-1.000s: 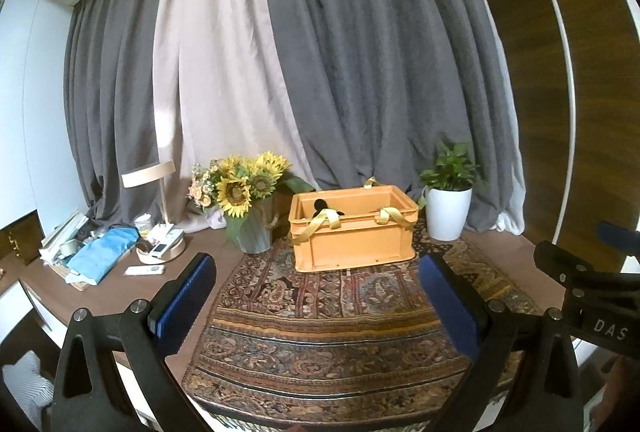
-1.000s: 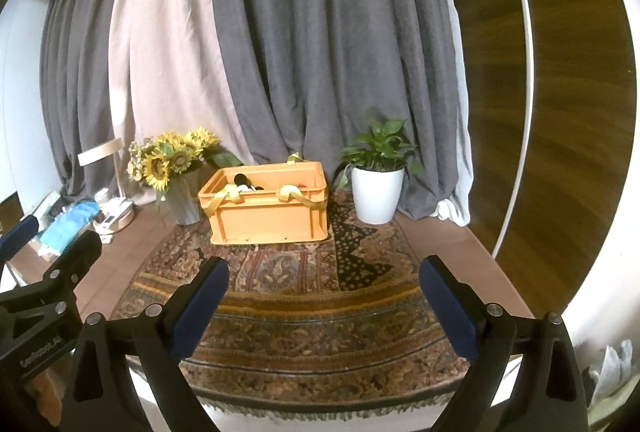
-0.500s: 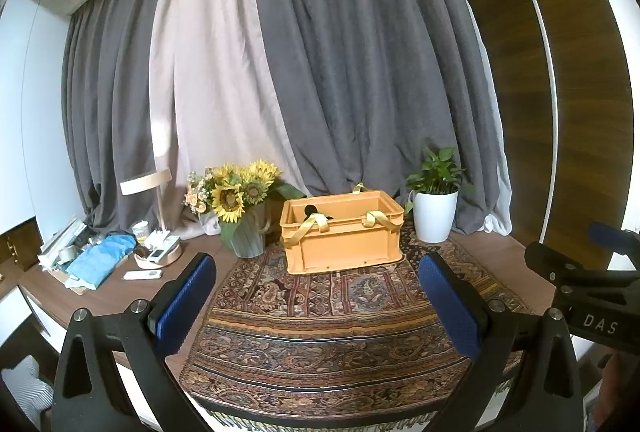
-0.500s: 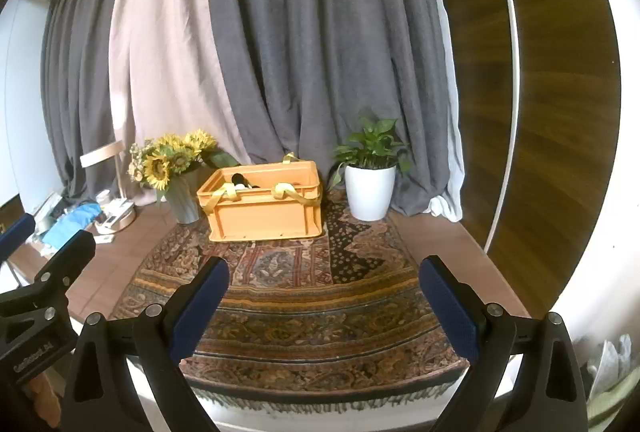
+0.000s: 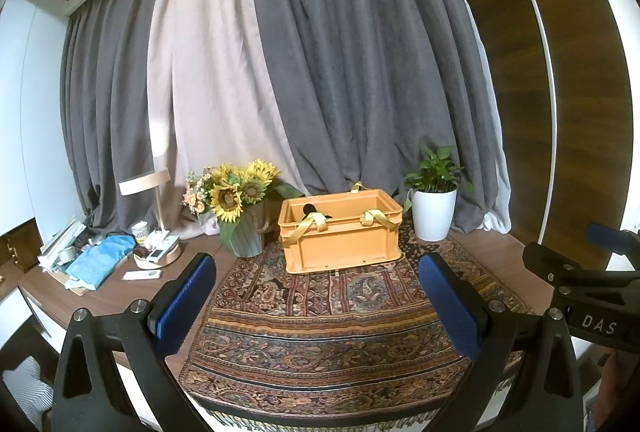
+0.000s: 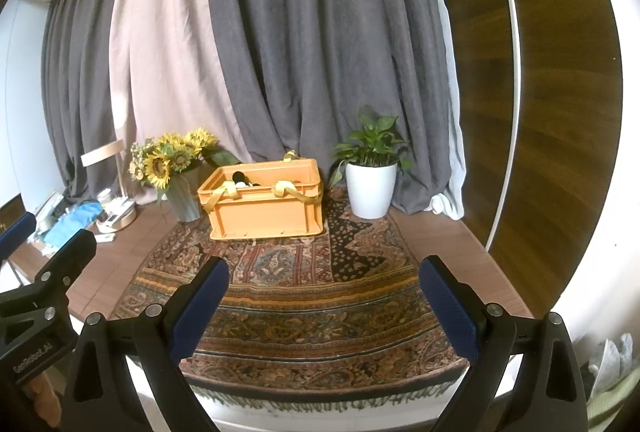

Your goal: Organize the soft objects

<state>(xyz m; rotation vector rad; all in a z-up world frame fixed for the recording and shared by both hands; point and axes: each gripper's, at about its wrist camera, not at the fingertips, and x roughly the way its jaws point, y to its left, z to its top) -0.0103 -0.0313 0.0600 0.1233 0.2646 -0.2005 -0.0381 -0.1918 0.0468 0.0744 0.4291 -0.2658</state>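
Observation:
An orange crate [image 5: 341, 236] with yellow straps stands at the back of a patterned rug [image 5: 328, 328]; it also shows in the right wrist view [image 6: 264, 206]. A dark soft object [image 5: 309, 209] peeks out of its left end, seen too in the right wrist view [image 6: 240, 178]. My left gripper [image 5: 320, 308] is open and empty, well in front of the crate over the rug's near part. My right gripper [image 6: 322, 308] is open and empty at a similar distance, to the right of the left one.
A sunflower vase [image 5: 245, 232] stands left of the crate and a white potted plant [image 5: 434, 210] right of it. A lamp [image 5: 154, 224], blue cloth [image 5: 100, 260] and small clutter lie at far left. Grey curtains hang behind. A wooden wall [image 6: 540, 112] is at right.
Both grippers have drawn back and risen slightly, so the crate looks smaller and farther. Both stay open and empty.

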